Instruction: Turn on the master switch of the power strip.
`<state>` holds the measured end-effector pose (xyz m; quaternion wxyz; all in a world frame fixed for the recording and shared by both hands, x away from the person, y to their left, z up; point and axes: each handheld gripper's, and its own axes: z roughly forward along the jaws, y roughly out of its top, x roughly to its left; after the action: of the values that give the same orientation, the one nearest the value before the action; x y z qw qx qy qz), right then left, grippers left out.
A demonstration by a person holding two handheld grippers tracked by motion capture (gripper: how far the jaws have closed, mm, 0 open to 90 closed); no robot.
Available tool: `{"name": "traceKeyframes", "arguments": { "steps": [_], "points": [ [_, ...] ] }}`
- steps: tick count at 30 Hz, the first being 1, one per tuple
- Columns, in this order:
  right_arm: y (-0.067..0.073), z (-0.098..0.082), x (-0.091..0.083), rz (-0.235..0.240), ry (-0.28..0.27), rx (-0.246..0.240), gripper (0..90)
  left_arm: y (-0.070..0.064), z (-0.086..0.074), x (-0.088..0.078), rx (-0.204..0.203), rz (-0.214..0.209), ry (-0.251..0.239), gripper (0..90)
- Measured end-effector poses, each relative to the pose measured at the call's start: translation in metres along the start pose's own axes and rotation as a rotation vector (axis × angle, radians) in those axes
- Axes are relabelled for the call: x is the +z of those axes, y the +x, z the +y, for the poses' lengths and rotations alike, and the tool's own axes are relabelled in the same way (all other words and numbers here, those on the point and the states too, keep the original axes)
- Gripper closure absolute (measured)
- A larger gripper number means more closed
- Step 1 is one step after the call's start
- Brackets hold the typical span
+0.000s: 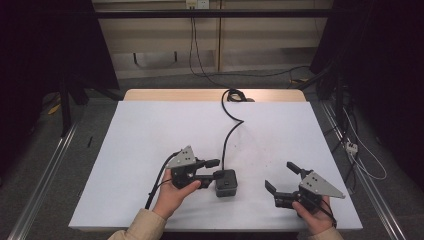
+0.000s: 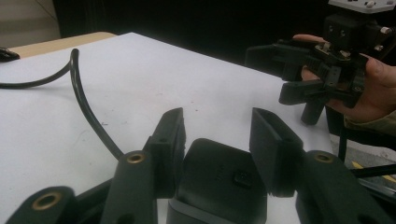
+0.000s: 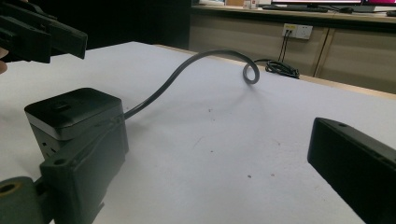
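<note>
Left tongs [image 1: 214, 169] sat w/ jaws spread to either side of the black cube power socket [image 1: 225, 183], at its near-left part on the white worktop [image 1: 150, 130]; in the left gripper view the jaws flanked the cube's top w/ a slim gap on both sides, so not yet clamped, though whether the pads brushed the sides I couldn't tell. Right tongs [image 1: 281, 177] were wide open, holding nothing, well apart from the cube on its right, jaws aimed toward it. The socket's black cable [image 1: 231, 131] ran off the cube's far side, curved up the worktop & ended in a loop near the far edge. Judged step: grip the cube w/ the left tongs. To do it well, centre the jaws so both pads land flat on opposite side faces, low enough to catch the body & not just the rounded top cap, which looked likely to slip. Close evenly; the cube is light & could skate on the smooth sheet if one pad hit first. Keep the cable out of the jaws, mind its stiffness tugging the cube round on lifting. Right tongs could steady the far side or the cable if it twisted.
</note>
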<state>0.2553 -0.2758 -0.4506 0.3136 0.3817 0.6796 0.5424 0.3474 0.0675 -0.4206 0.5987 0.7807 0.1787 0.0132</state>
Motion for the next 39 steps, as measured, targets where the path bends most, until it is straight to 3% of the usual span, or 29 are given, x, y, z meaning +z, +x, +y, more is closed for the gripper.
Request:
{"name": "traceKeyframes", "arguments": {
  "steps": [23,39],
  "points": [
    [0.0,0.0,0.0,-0.001,-0.001,-0.002,3.5,-0.001,-0.001,0.007,-0.001,-0.036,0.052,76.3],
    [0.0,0.0,0.0,0.0,0.001,-0.002,3.5,-0.002,-0.001,0.012,0.003,-0.06,0.081,84.3]
  ]
}}
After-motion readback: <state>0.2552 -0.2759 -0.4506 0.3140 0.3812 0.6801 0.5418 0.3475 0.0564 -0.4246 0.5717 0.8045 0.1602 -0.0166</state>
